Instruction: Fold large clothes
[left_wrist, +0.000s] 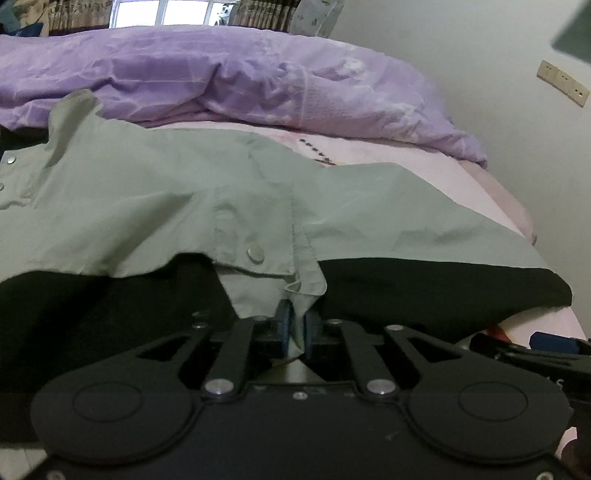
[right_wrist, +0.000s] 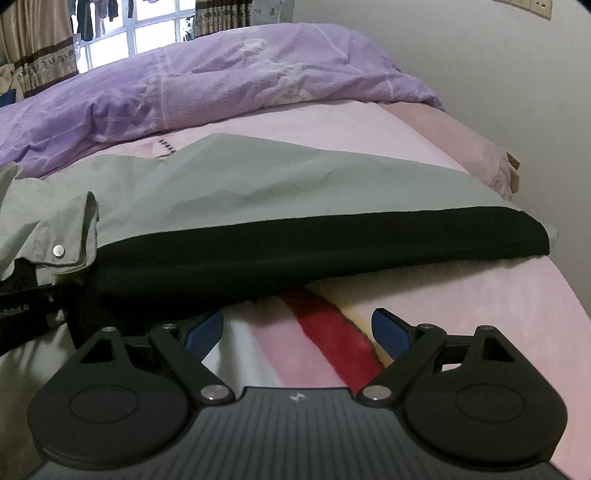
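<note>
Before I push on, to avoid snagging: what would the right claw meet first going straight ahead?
Probably the jacket's black hem, just beyond the open right claw; depth is uncertain.

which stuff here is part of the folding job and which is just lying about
Part of the job:
- grey-green and black jacket
- its snap cuff, lying between the left gripper pads
- right gripper, open and empty

Just lying about:
- purple duvet
- pink sheet
- striped blanket

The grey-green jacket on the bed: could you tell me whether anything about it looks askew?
Yes. The jacket lies crumpled; its snap-buttoned cuff is bunched and curled over the black hem band, its tip between the left gripper pads.
</note>
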